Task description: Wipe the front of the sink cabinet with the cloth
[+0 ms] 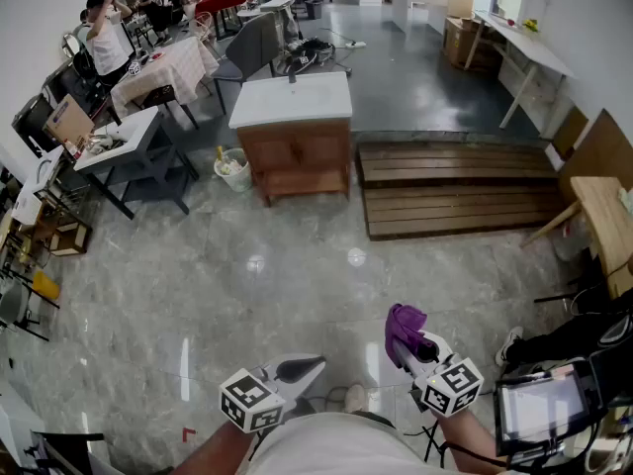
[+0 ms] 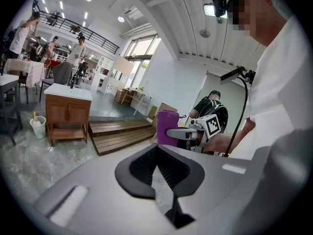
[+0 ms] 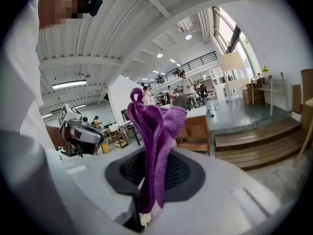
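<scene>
The sink cabinet point(image 1: 296, 156) is brown wood with a white top and stands several steps ahead across the floor; it also shows in the left gripper view point(image 2: 67, 112) and behind the cloth in the right gripper view point(image 3: 197, 127). A purple cloth point(image 1: 405, 323) sticks up from my right gripper point(image 1: 409, 342), which is shut on it; the cloth point(image 3: 154, 146) fills the middle of the right gripper view. My left gripper point(image 1: 300, 369) is low near my body, jaws shut with nothing between them point(image 2: 161, 173). The cloth point(image 2: 167, 128) shows there too.
Dark wooden steps point(image 1: 455, 187) lie right of the cabinet. A white bucket point(image 1: 233, 169) sits at its left, beside grey tables point(image 1: 129, 146). People stand at the far left point(image 1: 107, 34). A wooden table point(image 1: 605, 221) and a tablet point(image 1: 541, 408) are at the right.
</scene>
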{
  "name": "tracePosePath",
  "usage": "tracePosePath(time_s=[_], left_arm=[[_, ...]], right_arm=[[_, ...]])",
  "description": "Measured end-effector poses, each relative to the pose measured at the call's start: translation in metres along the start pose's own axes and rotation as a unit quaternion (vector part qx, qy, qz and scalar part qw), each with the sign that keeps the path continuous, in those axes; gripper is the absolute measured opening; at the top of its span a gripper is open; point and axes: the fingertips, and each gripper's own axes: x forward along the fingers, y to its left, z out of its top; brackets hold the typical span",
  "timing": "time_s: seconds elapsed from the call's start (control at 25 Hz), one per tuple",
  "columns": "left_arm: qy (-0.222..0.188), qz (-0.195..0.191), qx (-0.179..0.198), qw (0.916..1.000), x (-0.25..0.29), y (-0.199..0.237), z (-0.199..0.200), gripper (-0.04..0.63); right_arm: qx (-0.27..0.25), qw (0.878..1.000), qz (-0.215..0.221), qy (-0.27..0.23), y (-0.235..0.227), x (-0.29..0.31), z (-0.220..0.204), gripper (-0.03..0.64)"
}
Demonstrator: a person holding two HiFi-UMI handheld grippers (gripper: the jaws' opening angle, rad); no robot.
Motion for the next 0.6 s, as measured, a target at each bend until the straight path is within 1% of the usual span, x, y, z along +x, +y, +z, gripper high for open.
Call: tracePosePath(time_s=[0.12,0.32,0.6], left_arm=[[-0.007,-0.002,0.002,1.0000,-0.010,0.011,0.002,0.005],[-0.023,-0.003,-0.004,0.9997,-0.028,0.043,0.015,0.005],[-0.039,-0.010,-0.002,0.9992,-0.080,0.127,0.012,0.005]], right_arm=[[-0.004,1.000,0.003,0.001,0.011,0.013,0.003,0.080],[-0.022,1.000,0.009,0.009,0.028,0.046,0.019,0.080],[-0.019,1.000,0.001,0.014,0.063,0.133,0.023,0.080]])
